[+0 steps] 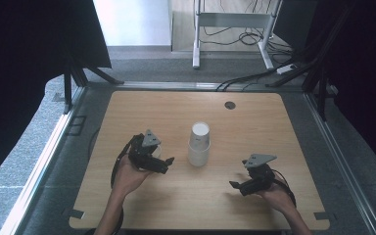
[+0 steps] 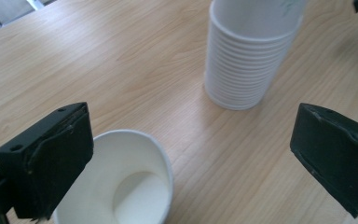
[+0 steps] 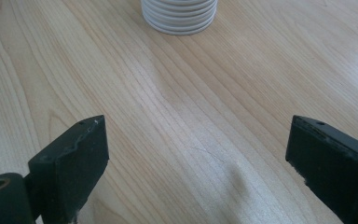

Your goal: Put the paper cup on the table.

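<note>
Nearest the front edge of the desk [image 1: 127,205], the right claw [image 1: 239,185] is held low toward the front right corner, jaws spread wide, nothing between them; in the right gripper view bare wood grain is seen between the two black jaws.

The left claw [image 1: 164,164] is held left of centre, released, jaws wide apart. A single white paper cup [image 2: 130,186] is seen upright on the desk just beside the claw's left jaw in the left gripper view; its near side is covered by that jaw and its bottom edge is cut off by the frame. In the high view the cup [image 1: 155,151] is mostly hidden behind the claw body.

Farther in, near the middle of the desk, a stack of white paper cups [image 1: 199,144] stands upright, apart from both claws. Faint greenish marks on the upper cup [image 2: 291,5] are noted; they cannot be read.

Near the far edge a small dark round grommet [image 1: 230,105] is set in the desk. Beyond the desk, cables [image 1: 247,36] and white frame legs [image 1: 196,34] are seen on the floor.
</note>
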The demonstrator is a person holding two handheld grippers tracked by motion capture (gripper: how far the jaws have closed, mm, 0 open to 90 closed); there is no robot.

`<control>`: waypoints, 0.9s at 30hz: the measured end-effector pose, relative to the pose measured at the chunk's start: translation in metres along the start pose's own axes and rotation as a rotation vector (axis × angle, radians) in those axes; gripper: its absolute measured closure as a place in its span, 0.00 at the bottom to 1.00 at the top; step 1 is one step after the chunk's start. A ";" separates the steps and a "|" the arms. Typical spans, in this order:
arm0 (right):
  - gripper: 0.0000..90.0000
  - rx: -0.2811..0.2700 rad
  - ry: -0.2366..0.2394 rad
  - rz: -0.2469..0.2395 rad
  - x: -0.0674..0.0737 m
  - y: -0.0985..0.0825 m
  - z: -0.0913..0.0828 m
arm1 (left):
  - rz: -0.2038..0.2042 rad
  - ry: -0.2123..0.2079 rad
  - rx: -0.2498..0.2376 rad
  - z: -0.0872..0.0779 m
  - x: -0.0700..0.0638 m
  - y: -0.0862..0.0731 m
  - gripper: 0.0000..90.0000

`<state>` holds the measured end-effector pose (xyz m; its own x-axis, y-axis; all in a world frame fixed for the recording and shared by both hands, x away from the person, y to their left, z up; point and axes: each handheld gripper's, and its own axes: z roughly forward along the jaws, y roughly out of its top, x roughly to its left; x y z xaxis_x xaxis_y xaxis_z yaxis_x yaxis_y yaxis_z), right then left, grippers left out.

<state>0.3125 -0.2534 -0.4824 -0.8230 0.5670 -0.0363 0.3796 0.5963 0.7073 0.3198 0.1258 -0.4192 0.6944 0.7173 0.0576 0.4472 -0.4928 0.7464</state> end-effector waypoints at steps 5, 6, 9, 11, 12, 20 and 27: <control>0.07 -0.003 0.000 0.001 0.000 0.000 -0.003 | 0.026 0.006 -0.011 -0.004 -0.010 0.002 0.00; 0.06 -0.007 -0.003 0.001 0.000 0.000 -0.003 | 0.026 0.004 -0.017 -0.004 -0.012 0.002 0.00; 0.05 -0.011 -0.002 0.007 0.000 -0.001 -0.006 | 0.018 -0.009 -0.032 -0.006 -0.017 0.001 0.00; 0.04 -0.014 0.002 0.006 -0.001 -0.001 -0.008 | 0.018 -0.022 -0.037 -0.007 -0.021 -0.002 0.00; 0.03 -0.018 -0.001 0.008 -0.001 -0.001 -0.009 | 0.021 -0.024 -0.036 -0.007 -0.023 -0.003 0.00; 0.00 -0.036 -0.009 0.017 0.000 0.000 -0.016 | 0.041 -0.037 -0.041 -0.005 -0.038 -0.006 0.00; 0.00 -0.029 -0.016 0.017 0.002 -0.002 -0.020 | 0.059 -0.052 -0.058 -0.005 -0.051 -0.015 0.00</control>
<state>0.3013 -0.2647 -0.4699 -0.8099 0.5856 -0.0352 0.3805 0.5700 0.7283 0.2747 0.0988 -0.4297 0.7476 0.6605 0.0688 0.3723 -0.5027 0.7801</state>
